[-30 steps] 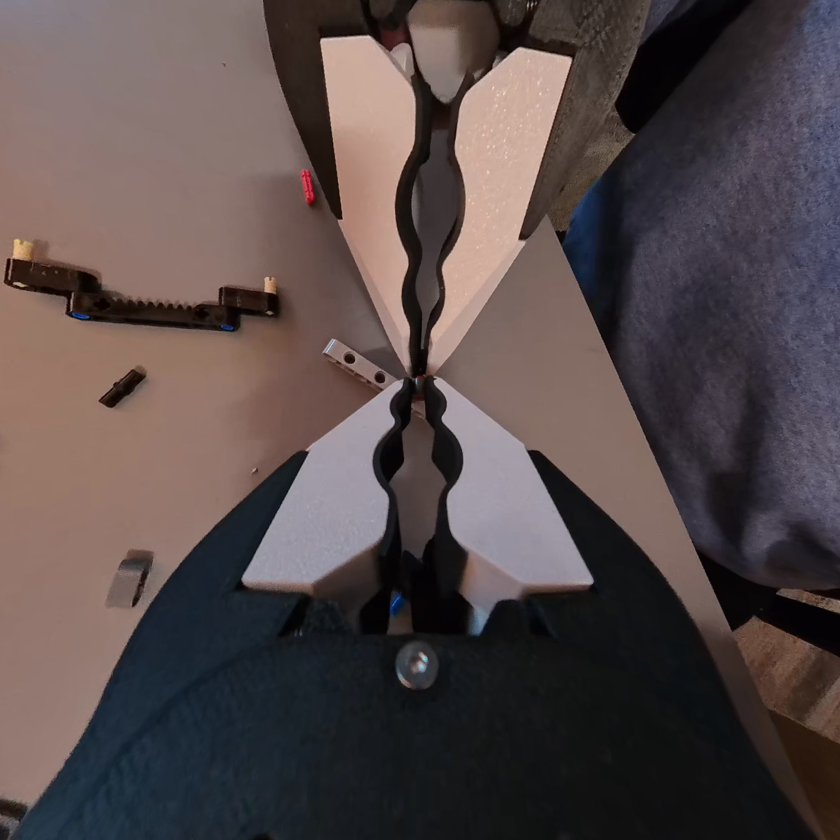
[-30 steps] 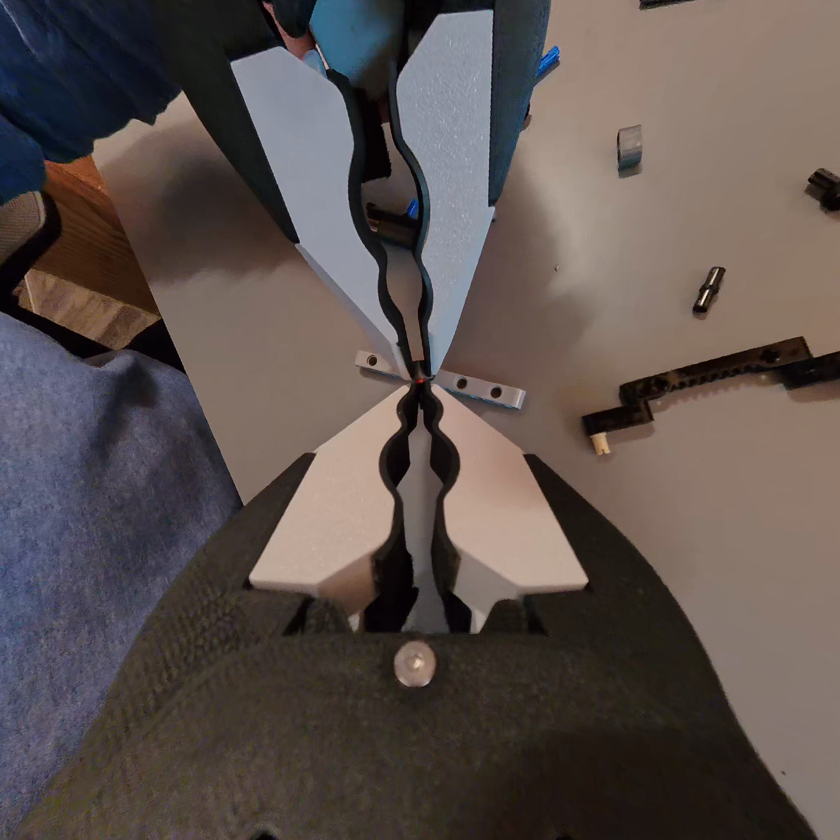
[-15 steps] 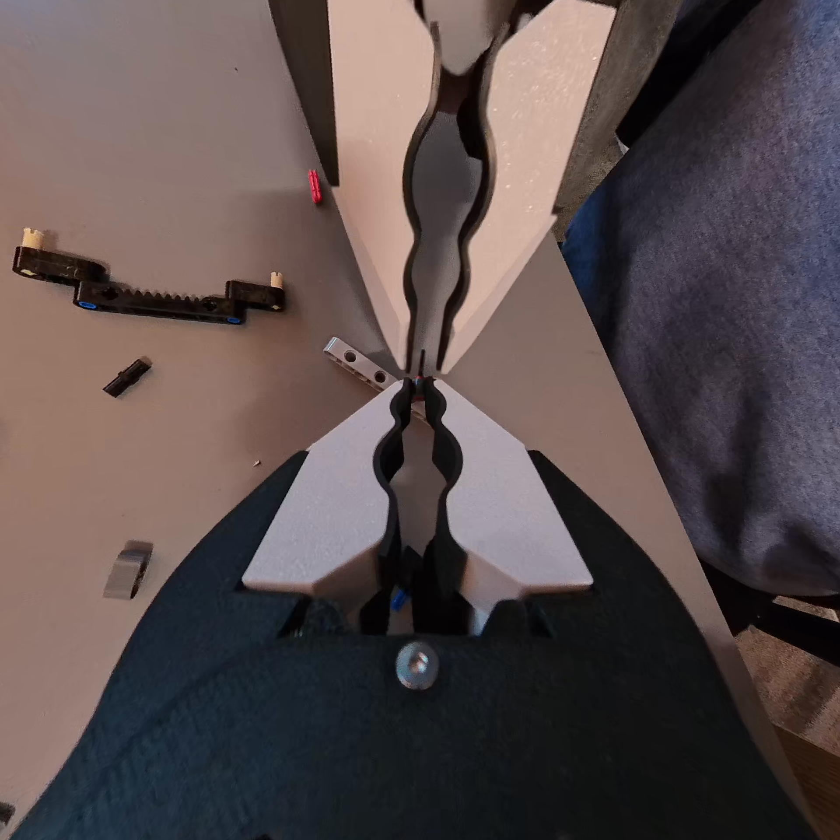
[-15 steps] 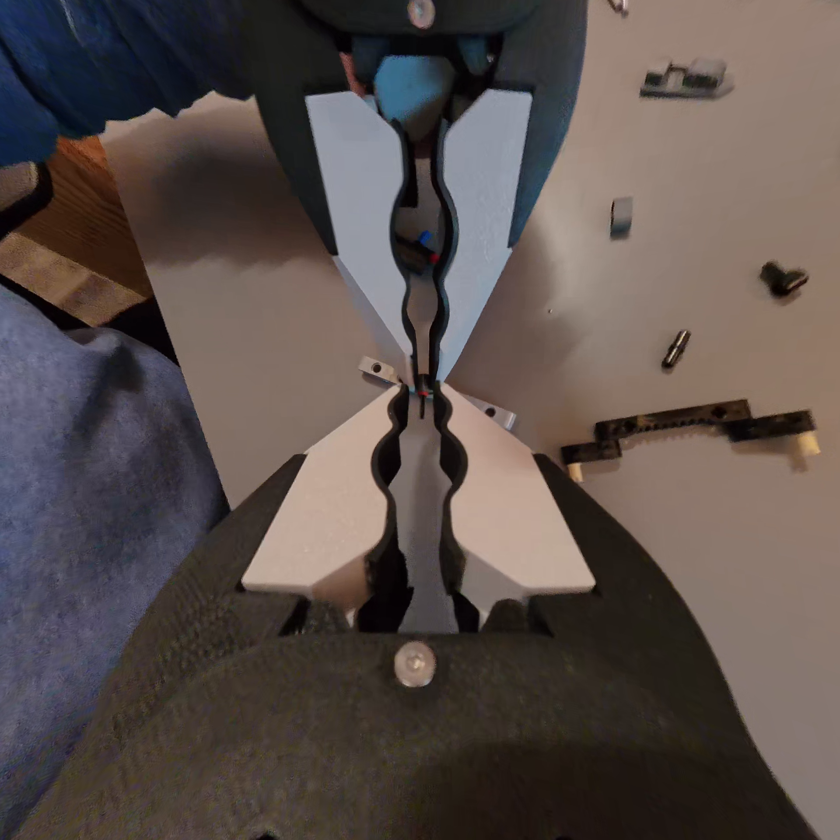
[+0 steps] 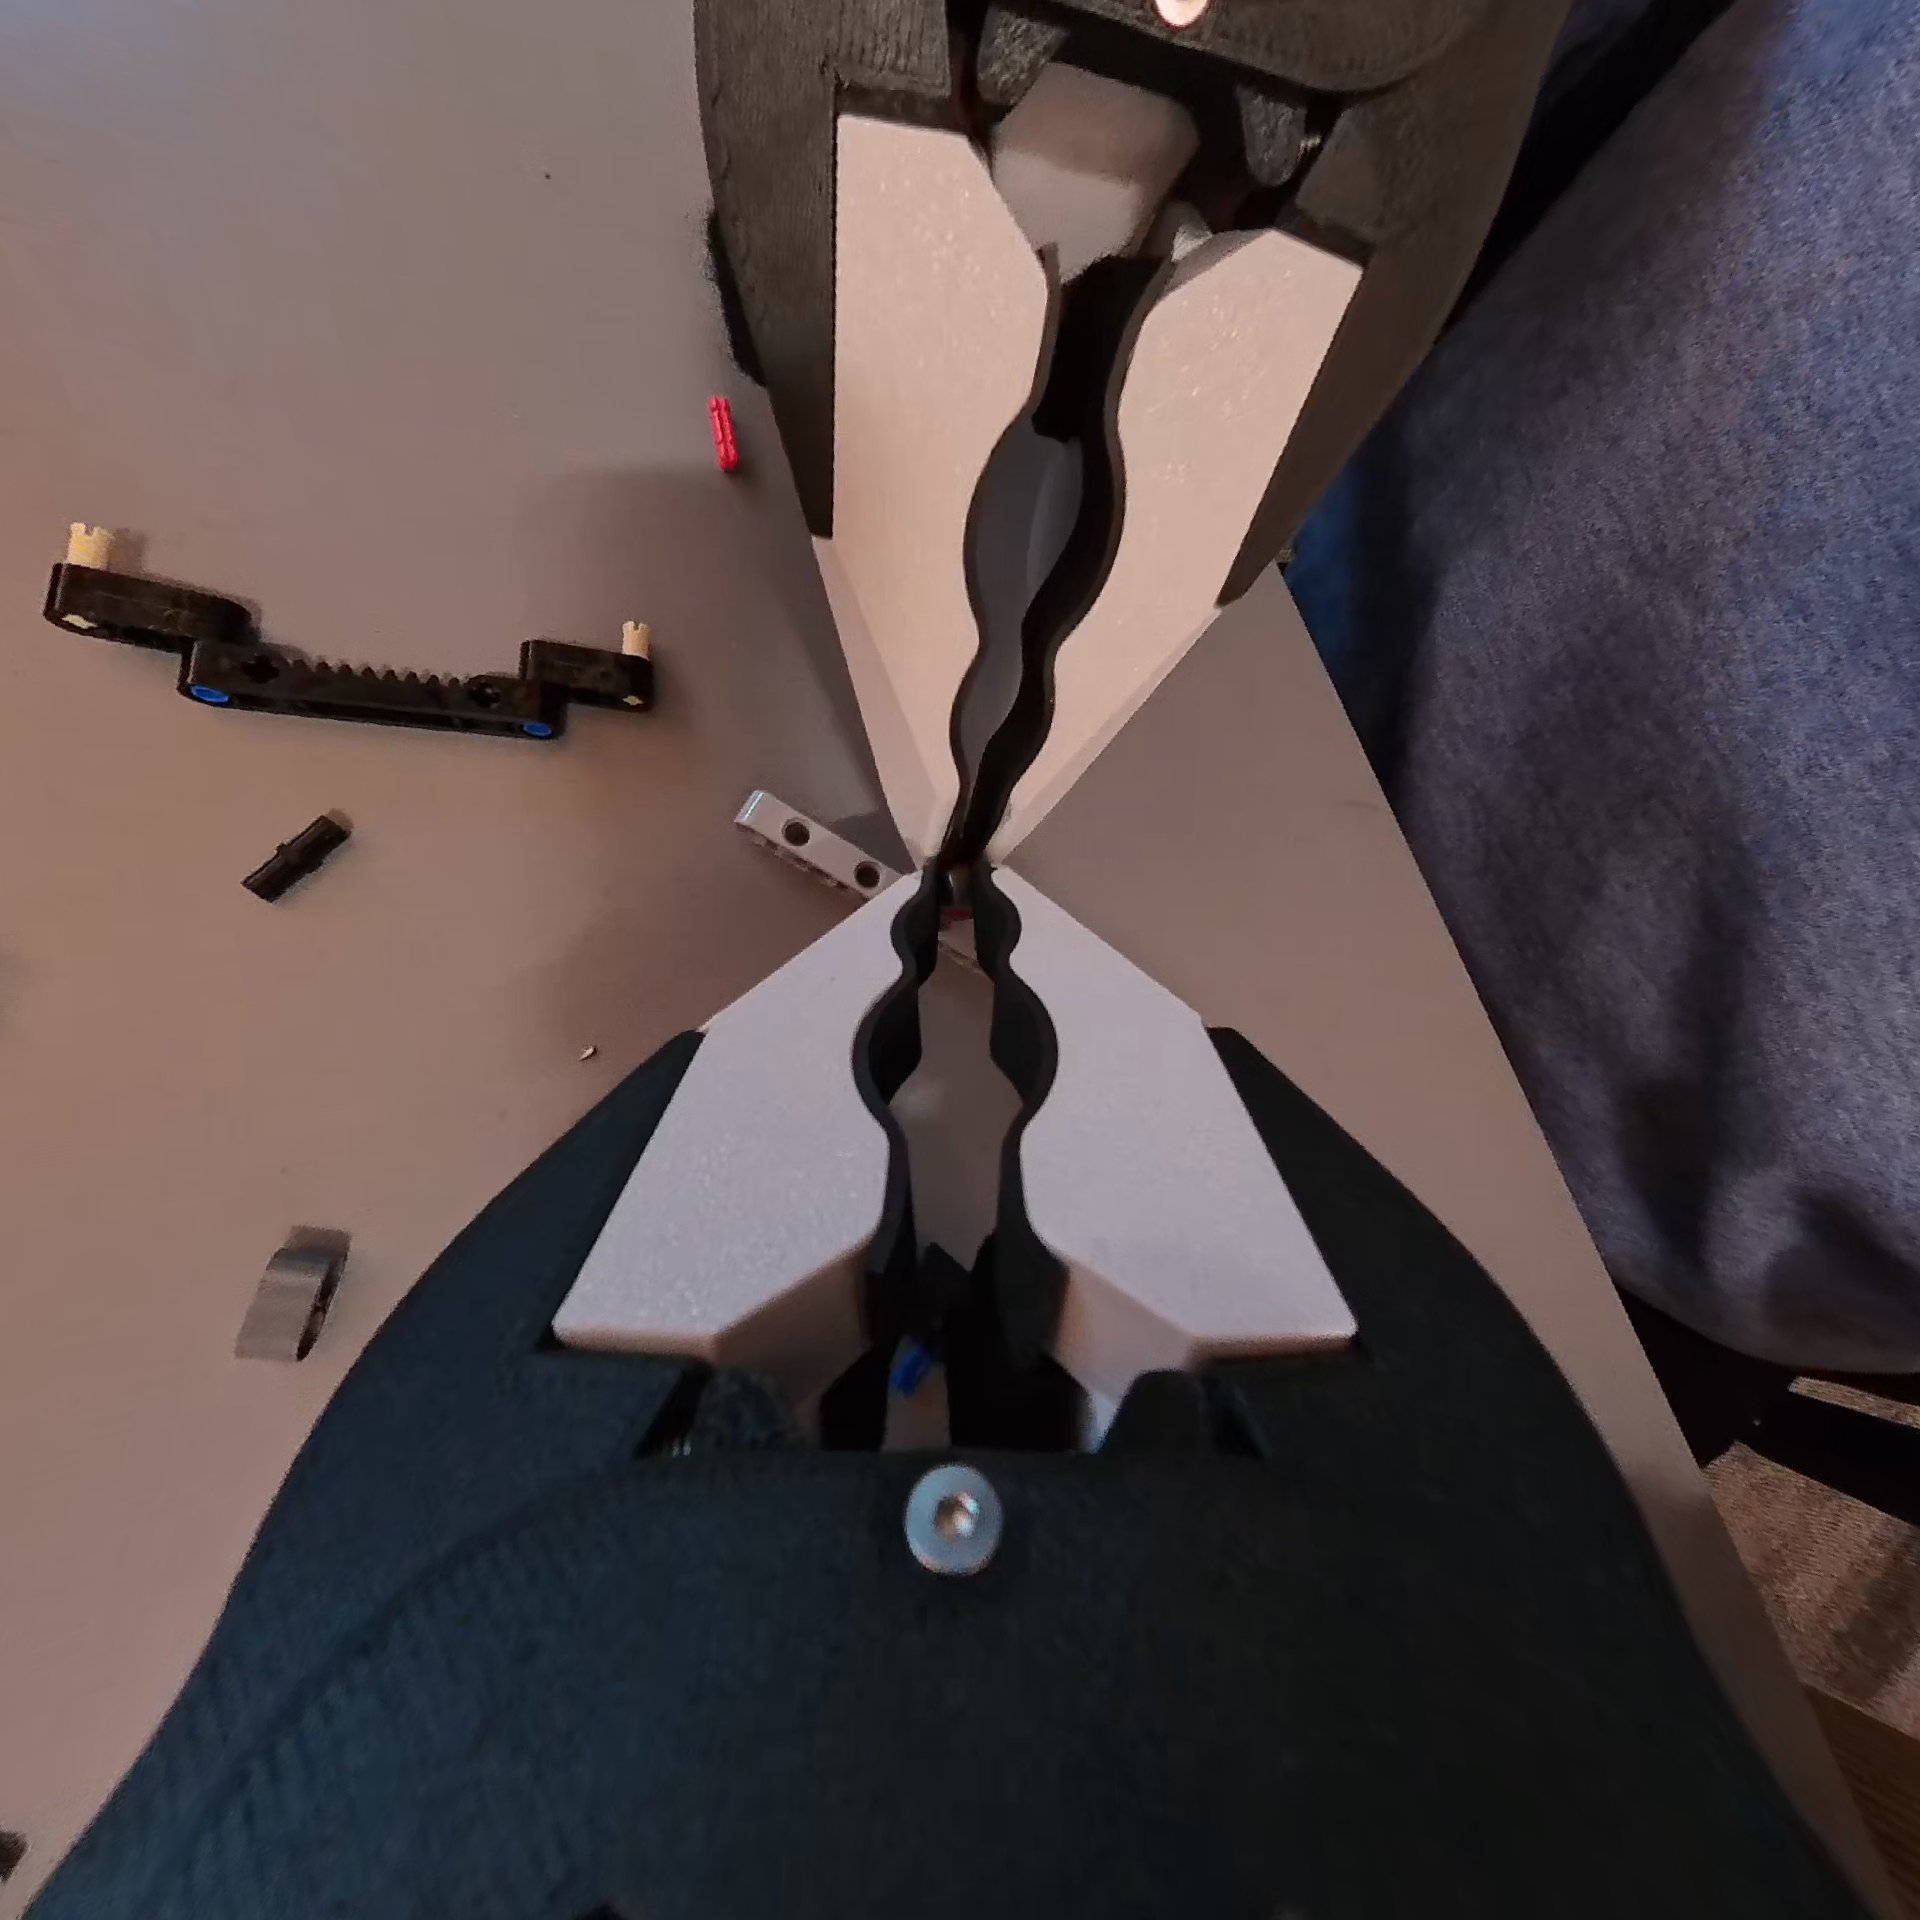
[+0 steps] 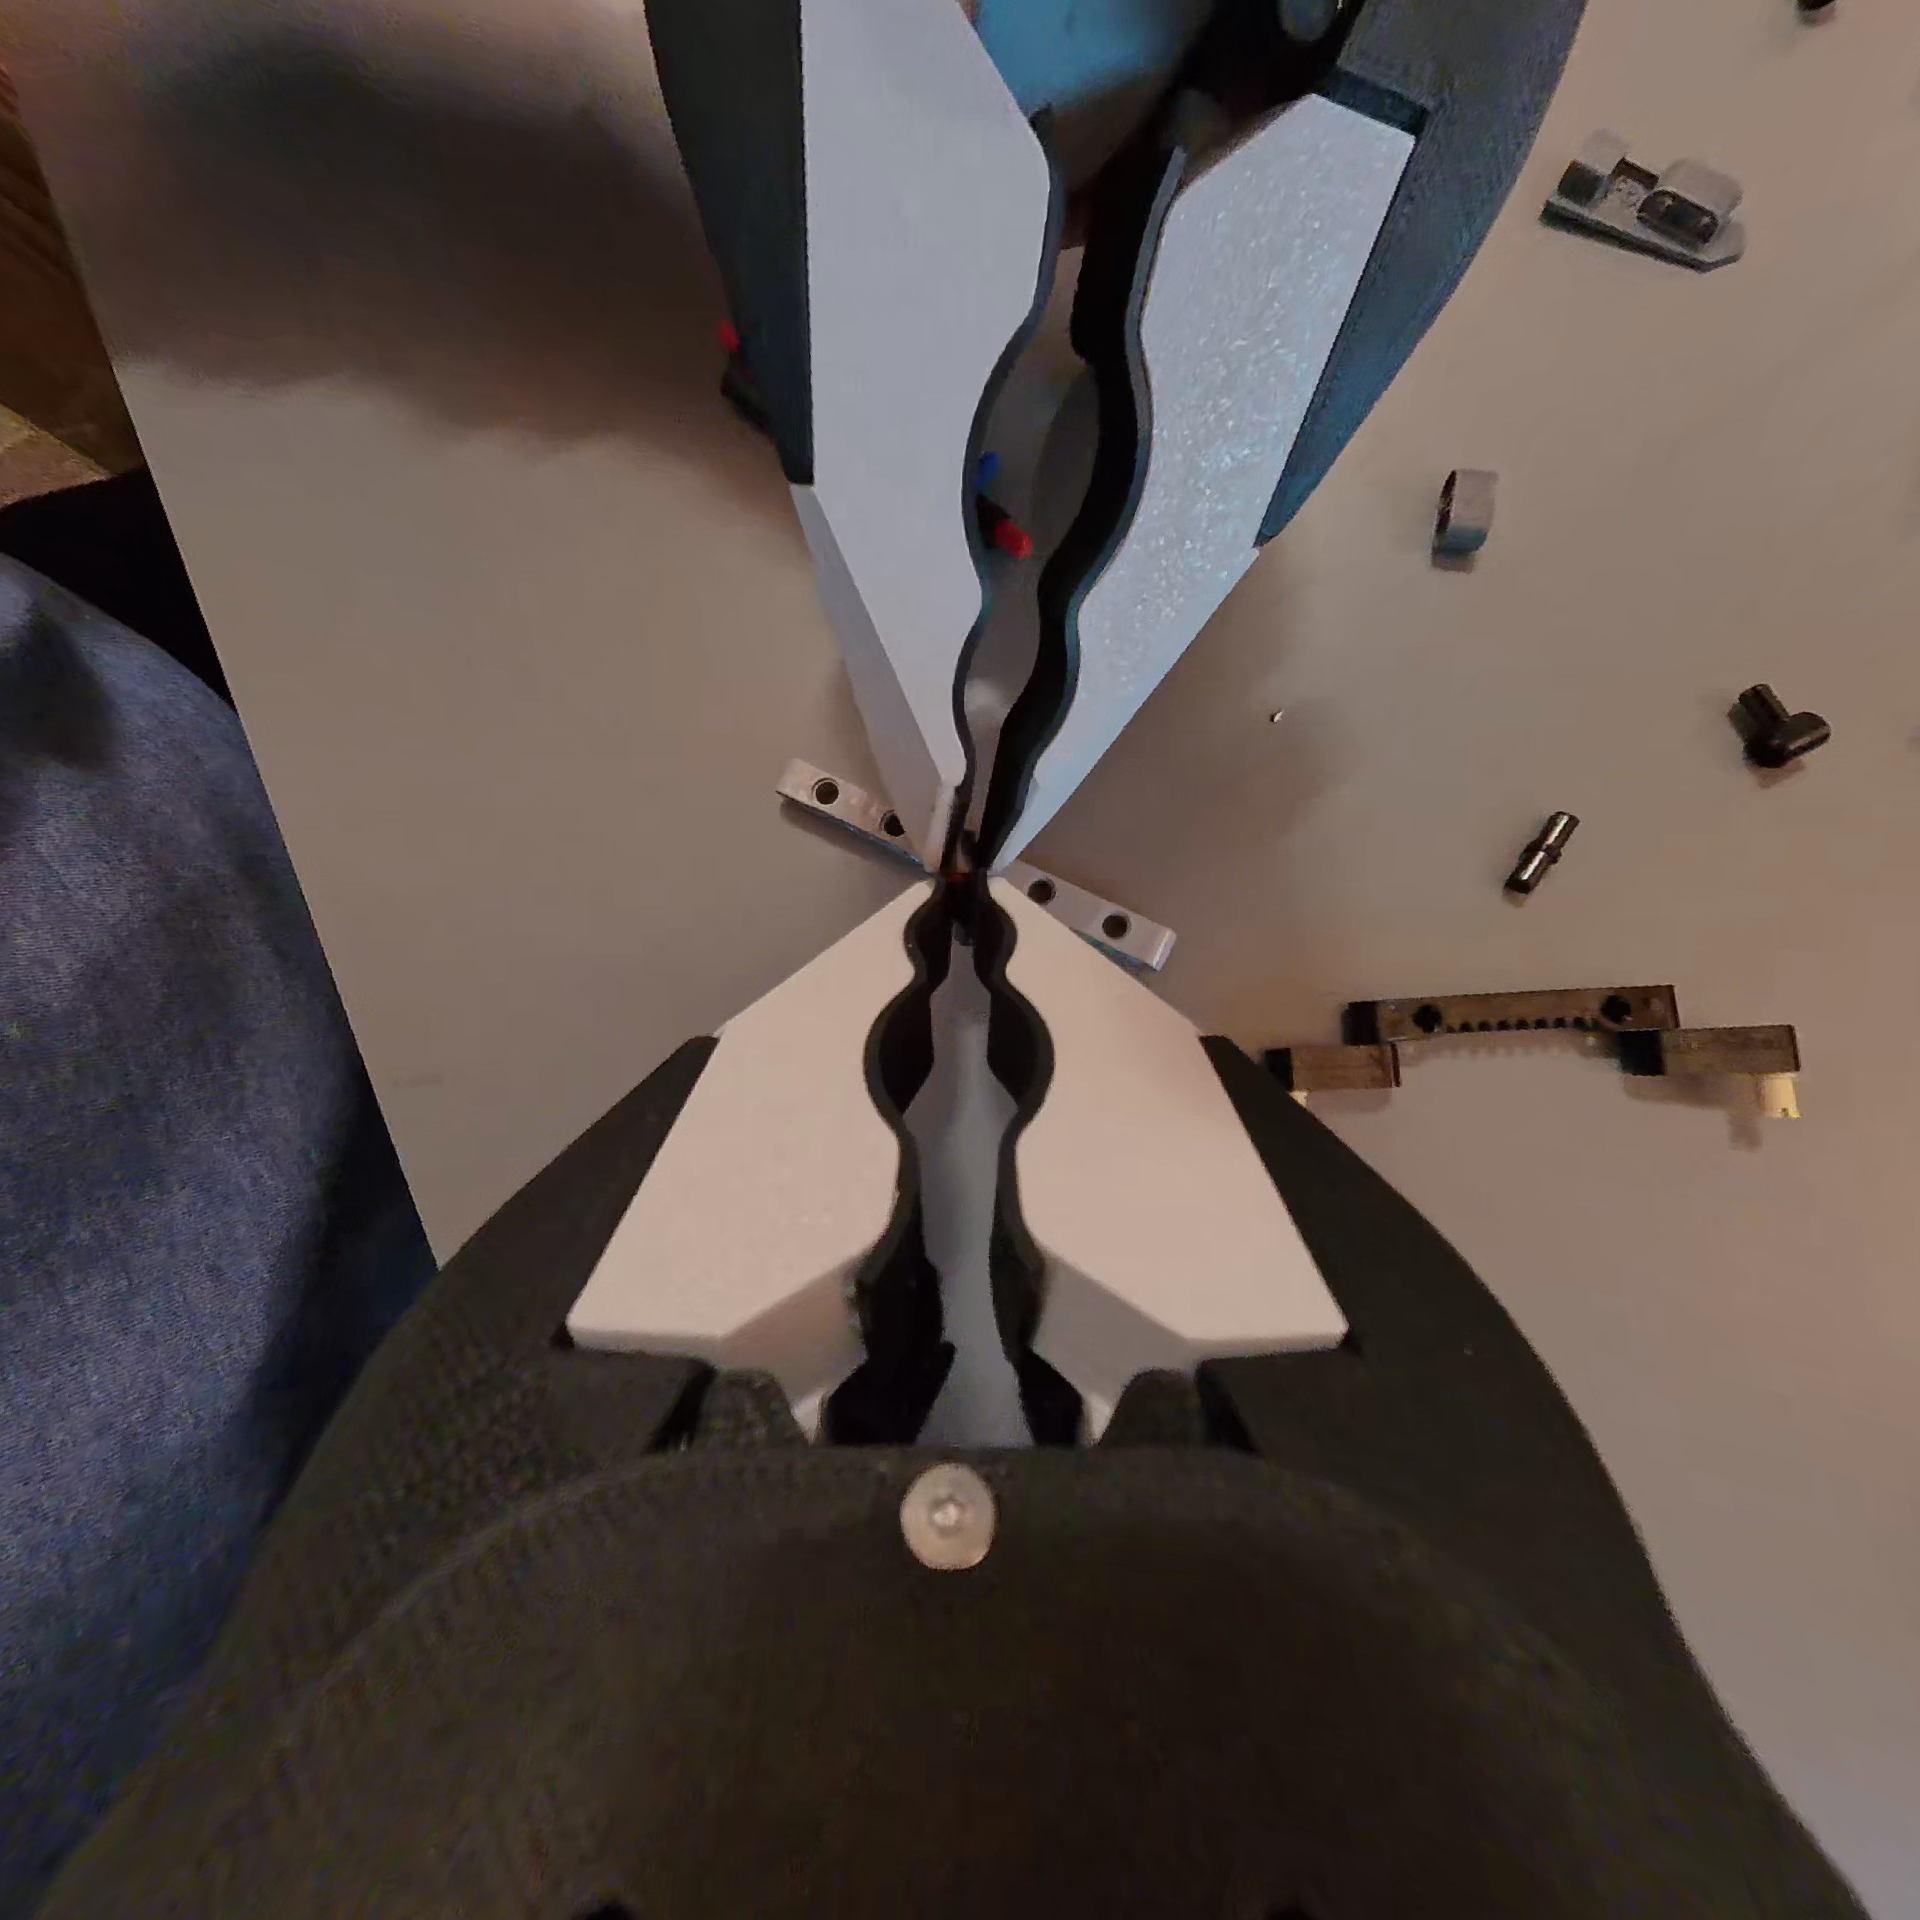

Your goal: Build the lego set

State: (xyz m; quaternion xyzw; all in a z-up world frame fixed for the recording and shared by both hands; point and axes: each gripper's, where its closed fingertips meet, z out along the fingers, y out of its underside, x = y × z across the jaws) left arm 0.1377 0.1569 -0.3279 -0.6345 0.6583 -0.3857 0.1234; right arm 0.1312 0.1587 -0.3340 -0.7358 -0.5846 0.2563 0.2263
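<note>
A grey beam with holes (image 5: 821, 847) is clamped between my left gripper's (image 5: 956, 896) tips near the table's edge; it also shows in the right wrist view (image 6: 1091, 920). My right gripper (image 6: 956, 891) meets it tip to tip from the opposite side and is shut on a small red and black pin (image 6: 954, 881) at the beam's middle. In the left wrist view the right gripper (image 5: 964, 850) comes down from the top, and a red bit (image 5: 954, 914) shows between my left fingers. The pin's seat in the beam is hidden.
On the grey table (image 5: 312, 260) lie a black gear-rack assembly (image 5: 364, 675), a short black pin (image 5: 296, 857), a small red axle (image 5: 724, 434), a grey link (image 5: 293, 1291), a black connector (image 6: 1777, 727) and a grey plate (image 6: 1642, 213). A person's blue-clad leg (image 5: 1662, 727) lies beyond the edge. The grippers are tip to tip, or close to it.
Half a second ago my right gripper's tips stood slightly apart at the beam; now they are shut again and the gripper has tilted. My left gripper has held the beam still.
</note>
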